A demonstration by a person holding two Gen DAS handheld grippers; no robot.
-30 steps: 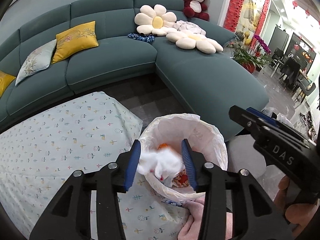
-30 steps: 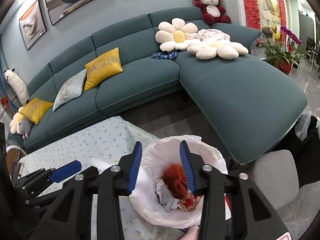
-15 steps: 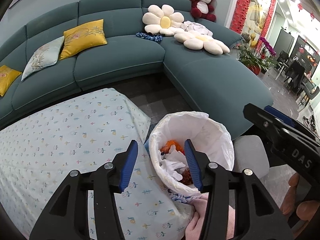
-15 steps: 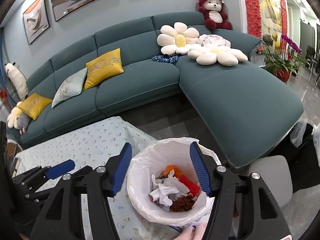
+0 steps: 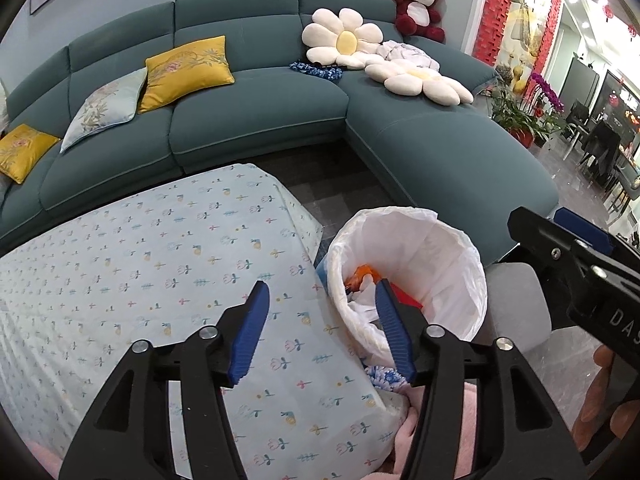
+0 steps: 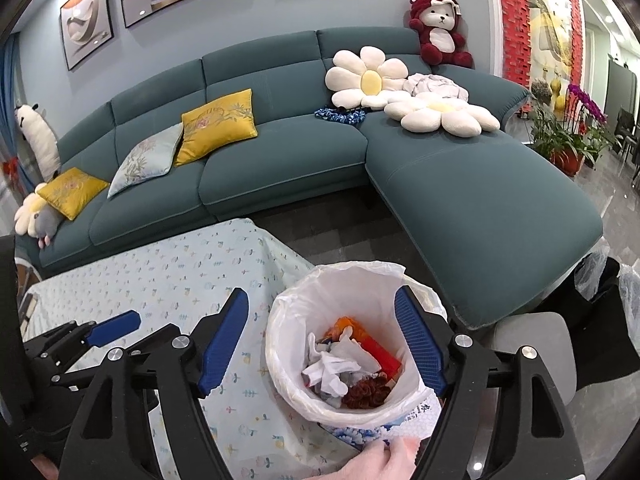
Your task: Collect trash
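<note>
A trash bin lined with a white bag [image 6: 304,312] [image 5: 448,248] stands beside the table's right edge. Inside lie crumpled white tissue [image 6: 334,368], a dark red crumpled piece [image 6: 366,392] and orange and red wrappers [image 6: 380,356]. My left gripper [image 5: 320,292] is open and empty, above the table edge and the bin's left rim. My right gripper [image 6: 322,300] is wide open and empty above the bin. The left gripper also shows in the right wrist view [image 6: 116,326], at the lower left.
The table carries a pale floral cloth [image 5: 140,264] [image 6: 168,276]. A teal corner sofa [image 6: 280,160] with yellow cushions [image 6: 218,122] and flower pillows [image 6: 370,76] runs behind. A grey stool [image 6: 536,344] stands right of the bin. A hand [image 6: 384,460] is at the bin's base.
Both grippers opened and let go: the white tissue and the dark red piece now lie in the bin. Both grippers pulled back and up; the left one shifted left over the table.
</note>
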